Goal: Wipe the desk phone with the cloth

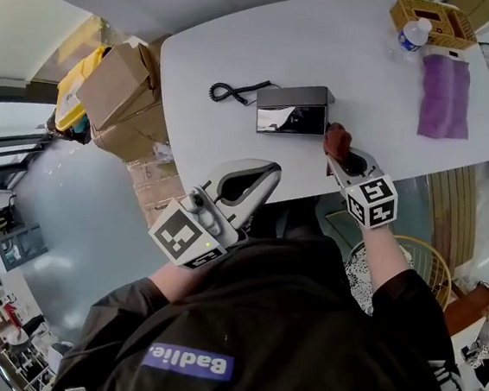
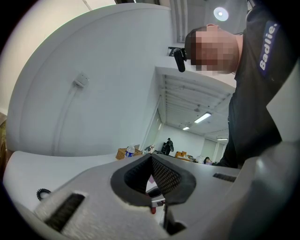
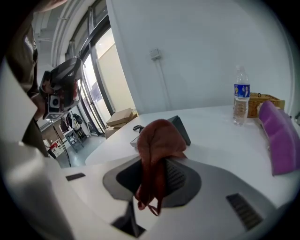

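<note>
Black glossy rectangular desk phone point(image 1: 292, 110) near the middle of the white rounded table point(image 1: 362, 64), black coiled cord point(image 1: 229, 91) trailing left. Crumpled reddish-brown cloth point(image 1: 337, 139) at its right end, clamped in the right gripper point(image 1: 334, 154). Left gripper point(image 1: 269, 169) at the near table edge, jaws pressed together, empty.

The phone point(image 1: 292, 117) is glossy black plastic, the table point(image 1: 345, 62) smooth and matt, the cloth point(image 1: 337, 139) soft fabric, the one-o'clock basket point(image 1: 436, 21) wicker.
</note>
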